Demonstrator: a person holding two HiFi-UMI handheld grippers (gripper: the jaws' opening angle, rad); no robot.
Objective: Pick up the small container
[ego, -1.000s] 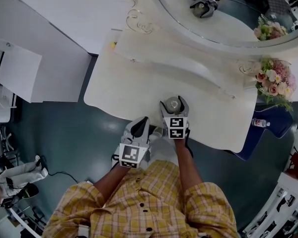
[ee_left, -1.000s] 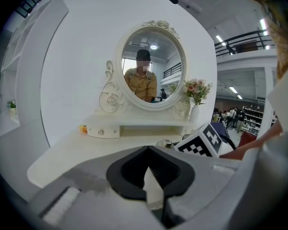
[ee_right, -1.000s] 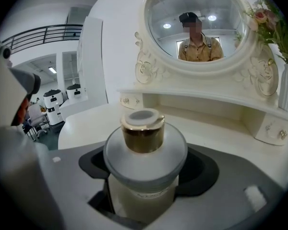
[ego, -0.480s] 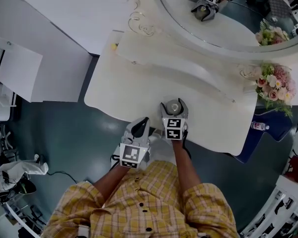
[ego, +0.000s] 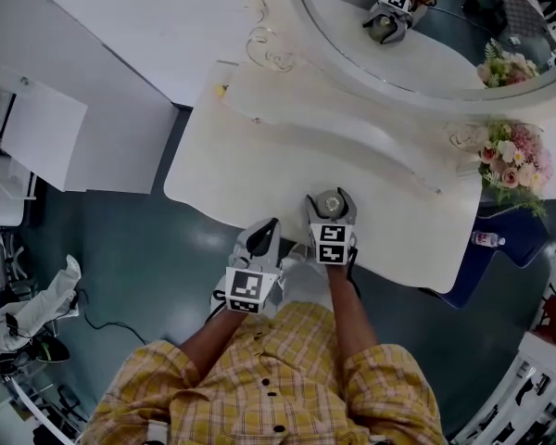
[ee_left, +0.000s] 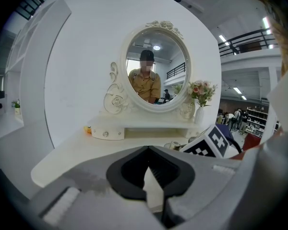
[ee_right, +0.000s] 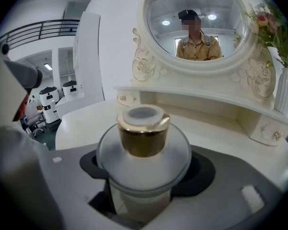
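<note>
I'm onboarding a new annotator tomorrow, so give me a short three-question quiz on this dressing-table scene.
1. True or false: the left gripper holds the small frosted container.
2. The container's cap is: A gold, B red, C black.
3. What stands between the jaws of the right gripper?
Key: 1 false; its jaws are together and empty. 2 A. 3 the small frosted container; the jaws are closing around it, not yet pressing.
</note>
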